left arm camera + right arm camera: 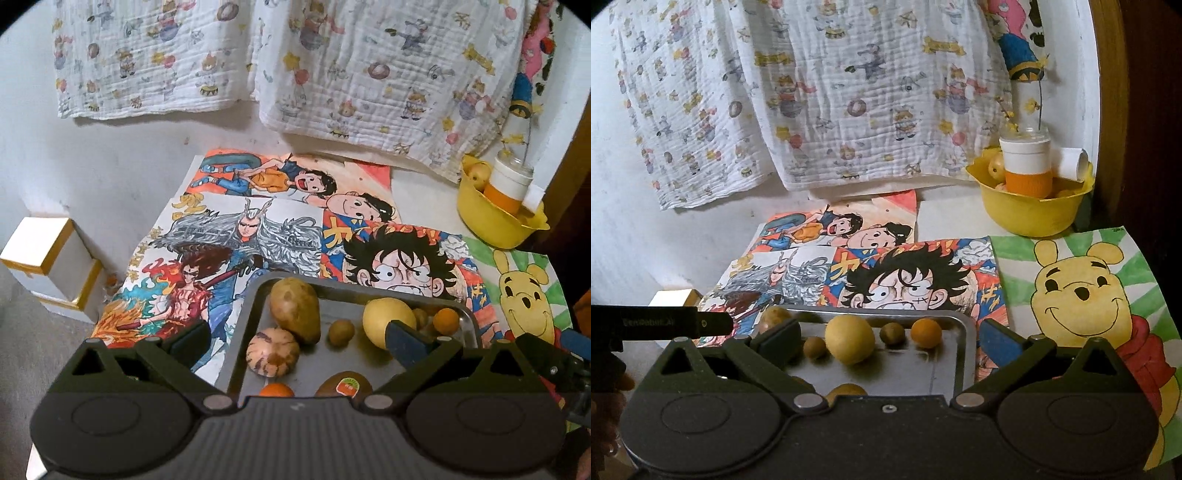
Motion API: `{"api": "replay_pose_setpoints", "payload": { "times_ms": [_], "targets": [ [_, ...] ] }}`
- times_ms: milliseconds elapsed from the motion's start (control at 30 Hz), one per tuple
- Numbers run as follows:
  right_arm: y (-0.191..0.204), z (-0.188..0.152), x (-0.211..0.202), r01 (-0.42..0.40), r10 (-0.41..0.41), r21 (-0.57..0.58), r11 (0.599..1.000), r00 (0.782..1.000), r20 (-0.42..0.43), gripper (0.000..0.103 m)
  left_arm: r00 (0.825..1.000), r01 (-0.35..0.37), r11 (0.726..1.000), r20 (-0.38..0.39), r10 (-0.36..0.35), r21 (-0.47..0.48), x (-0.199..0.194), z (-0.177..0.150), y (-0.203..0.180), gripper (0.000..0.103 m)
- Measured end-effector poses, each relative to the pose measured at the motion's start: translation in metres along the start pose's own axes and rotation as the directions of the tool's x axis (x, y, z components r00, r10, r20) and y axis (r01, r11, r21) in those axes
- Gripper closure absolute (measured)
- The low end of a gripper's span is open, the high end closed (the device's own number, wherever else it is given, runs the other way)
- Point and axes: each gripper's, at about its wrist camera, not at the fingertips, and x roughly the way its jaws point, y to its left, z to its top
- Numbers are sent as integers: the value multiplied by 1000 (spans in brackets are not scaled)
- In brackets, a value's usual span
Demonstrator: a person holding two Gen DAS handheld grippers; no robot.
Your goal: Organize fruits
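A white wall hung with a cartoon-print cloth (pixel 332 74) backs a counter (pixel 945 218) papered with bright drawings (pixel 905 280). At the far right corner stands a yellow bowl (pixel 495 225) holding a white-and-orange cup (pixel 508 184) and at least one pale fruit. White boxes with gold edges (pixel 48 254) sit at the left.

Near the cameras lies a metal tray (pixel 243 332) of fruit. In the left wrist view a brown potato (pixel 294 314) lies with its long axis running away from the camera, leaning slightly left. Just in front of it sits a pale, mottled round fruit (pixel 272 352), close to or touching it. A small brown fruit (pixel 341 331) lies to the right, then a yellow pear (pixel 388 319), partly hidden by a finger. An orange (pixel 446 320) rests at the tray's far right corner. At the near edge a kiwi (pixel 343 384) with a sticker and a second orange (pixel 276 389) peek over the gripper body.

The left hand-held gripper (pixel 299 343) hovers over the tray, fingers spread wide, pinching nothing. The right hand-held gripper (pixel 886 339) is likewise spread and empty, with the pear (pixel 850 341) between its fingers but farther off.
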Motion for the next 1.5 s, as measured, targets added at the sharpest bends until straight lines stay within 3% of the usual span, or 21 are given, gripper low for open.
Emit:
{"api": "replay_pose_setpoints", "payload": {
  "times_ms": [233, 867, 1267, 1500],
  "targets": [
    [21, -15, -21, 85, -81, -55, 995, 994, 77, 1, 999, 42, 999, 23, -43, 34, -12, -11, 13, 1],
    [81, -73, -99, 178, -178, 16, 984, 967, 184, 1, 985, 101, 983, 124, -121, 155, -72, -66, 65, 1],
    [88, -98, -103, 183, -183, 11, 983, 974, 134, 1, 978, 112, 971, 148, -145, 210, -84, -97, 76, 1],
    [84, -105, -98, 158, -158, 9, 987, 984, 81, 1, 985, 94, 981, 129, -117, 171, -85, -107, 82, 1]
  ]
}}
